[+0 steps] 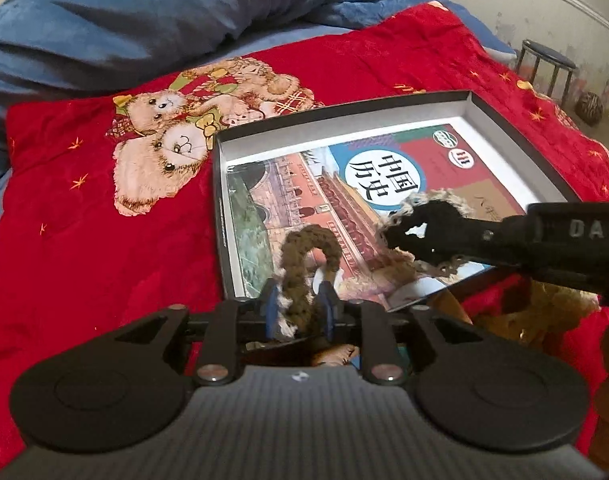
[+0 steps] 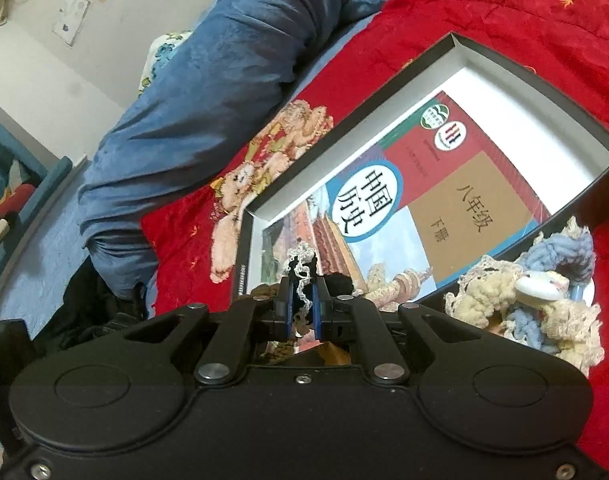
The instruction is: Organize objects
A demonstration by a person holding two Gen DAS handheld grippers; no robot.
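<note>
Both grippers pinch knitted pieces over the open box on the bed.

In the left wrist view, the left gripper (image 1: 298, 312) sits at lower centre, level and pointing toward the shallow black cardboard box with white lining (image 1: 500, 118), its blue-padded fingers nearly closed on an olive-brown braided yarn loop (image 1: 304, 256) that arches up over the box's near edge. From the right edge of that frame the right gripper (image 1: 418, 236) reaches in slanting leftward; in its own view, rolled sideways, its jaws are drawn close on a black knitted piece with cream lace trim (image 2: 302, 276). Inside the box lies a glossy Chinese history textbook (image 2: 436, 200), filling most of the floor. A heap of cream and pale-blue yarn items (image 2: 544, 300) rests at the right of the right wrist view, just beside the box, on the red teddy-bear blanket (image 1: 104, 220).
</note>
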